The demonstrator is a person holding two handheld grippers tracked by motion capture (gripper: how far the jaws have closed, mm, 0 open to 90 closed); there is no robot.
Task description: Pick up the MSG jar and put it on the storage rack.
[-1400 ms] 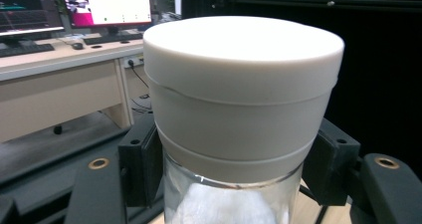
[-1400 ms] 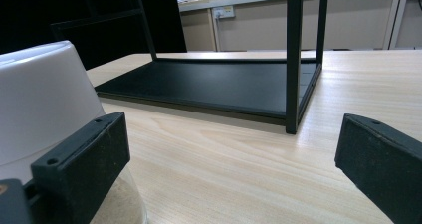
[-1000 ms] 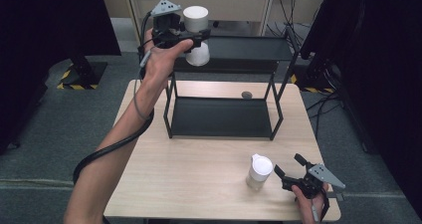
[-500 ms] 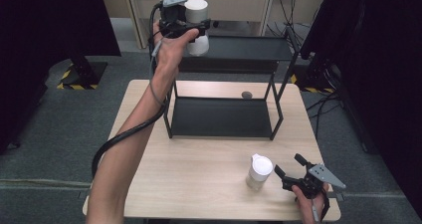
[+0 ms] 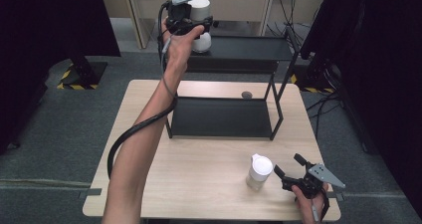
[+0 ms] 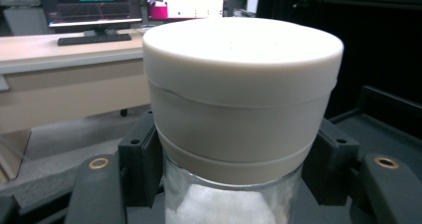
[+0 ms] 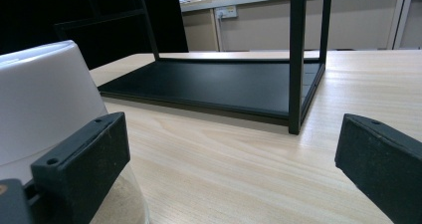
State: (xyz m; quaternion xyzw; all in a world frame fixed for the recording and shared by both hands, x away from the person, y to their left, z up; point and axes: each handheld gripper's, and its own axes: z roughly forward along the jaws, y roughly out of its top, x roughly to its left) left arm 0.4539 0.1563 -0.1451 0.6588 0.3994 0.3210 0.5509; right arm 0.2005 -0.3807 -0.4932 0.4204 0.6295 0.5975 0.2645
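A clear jar with a white lid hangs over the left end of the black rack's top shelf. My left gripper is shut on it. In the left gripper view the jar stands upright between the two jaws of the left gripper, which press on its glass just below the lid. A second white-lidded jar stands on the table near the front right. My right gripper rests just right of it, open. In the right gripper view this jar sits outside the left jaw of the right gripper.
The black two-level rack stands across the middle of the wooden table. A small dark round object lies on the table behind the lower shelf. A cable trails along the left forearm.
My left hand has carried the jar farther away and slightly right, over the top shelf's left end. The right gripper and the second jar have stayed put.
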